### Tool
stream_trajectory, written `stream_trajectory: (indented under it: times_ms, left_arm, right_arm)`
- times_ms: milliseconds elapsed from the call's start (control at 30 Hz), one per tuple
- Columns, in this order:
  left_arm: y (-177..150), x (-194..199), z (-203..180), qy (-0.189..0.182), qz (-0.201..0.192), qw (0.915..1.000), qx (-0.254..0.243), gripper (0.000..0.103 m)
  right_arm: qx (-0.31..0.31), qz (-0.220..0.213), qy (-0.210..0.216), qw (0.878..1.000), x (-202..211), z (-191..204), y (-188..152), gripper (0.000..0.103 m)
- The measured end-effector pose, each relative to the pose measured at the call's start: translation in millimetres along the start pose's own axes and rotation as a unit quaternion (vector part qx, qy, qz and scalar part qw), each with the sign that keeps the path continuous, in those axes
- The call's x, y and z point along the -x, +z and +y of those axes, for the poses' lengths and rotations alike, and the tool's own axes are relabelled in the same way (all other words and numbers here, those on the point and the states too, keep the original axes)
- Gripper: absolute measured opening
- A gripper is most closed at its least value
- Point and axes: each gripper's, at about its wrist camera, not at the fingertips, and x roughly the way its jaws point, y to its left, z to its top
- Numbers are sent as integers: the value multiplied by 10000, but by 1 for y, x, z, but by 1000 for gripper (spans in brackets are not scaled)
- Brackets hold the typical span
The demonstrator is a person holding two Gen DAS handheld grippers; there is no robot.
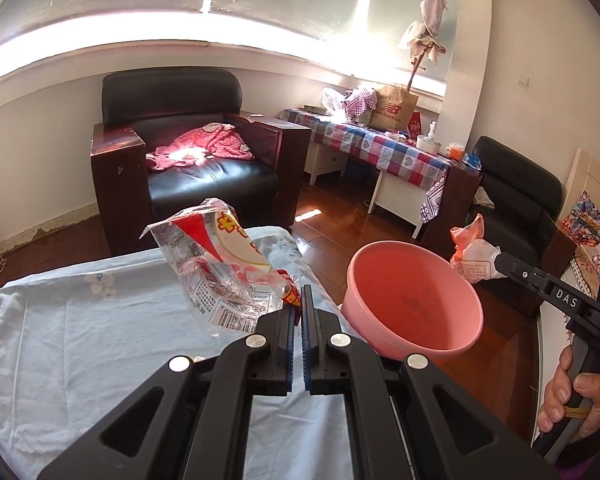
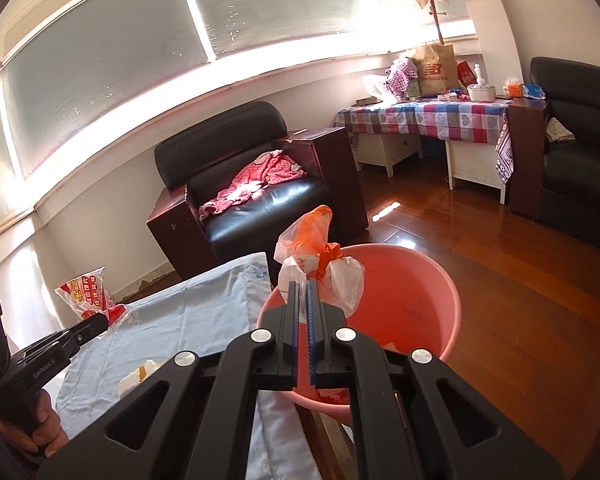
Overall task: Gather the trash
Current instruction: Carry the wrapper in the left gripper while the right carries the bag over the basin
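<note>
Because both are thin, light and crinkly, the clear wrapper [image 1: 216, 264] is pinched at a corner by the left gripper [image 1: 300, 300], above the cloth-covered table [image 1: 80, 320]. The tied bag [image 2: 320, 272] is pinched at its knot by the right gripper [image 2: 303, 292], over the pink basin [image 2: 420, 280].

Open air above the pink basin [image 2: 428, 280]; armchair [image 2: 260, 184] stands well beyond.

My left gripper [image 1: 301, 300] clamped tight, angled down. My right gripper [image 2: 303, 292] same, jaws closed, tilted down. My hand [image 1: 572, 396] wraps the right handle.
</note>
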Motion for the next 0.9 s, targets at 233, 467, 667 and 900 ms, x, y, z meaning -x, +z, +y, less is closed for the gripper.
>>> stream_trajectory:
  times_ms: [233, 467, 667, 900]
  left_arm:
    - [10, -14, -12, -126, 21, 9998, -174, 2]
    - [14, -27, -36, -284, 19, 9988, -403, 2]
    - [16, -35, -55, -452, -15, 9975, -550, 2]
    - [15, -46, -76, -602, 23, 9956, -721, 2]
  right_arm:
    - [-139, 41, -119, 9998, -5, -16, -4, 4]
    - [-299, 180, -208, 9992, -16, -32, -10, 4]
    - [-327, 229, -308, 9987, -22, -38, -12, 4]
    - [-353, 261, -375, 9983, -27, -41, -15, 4]
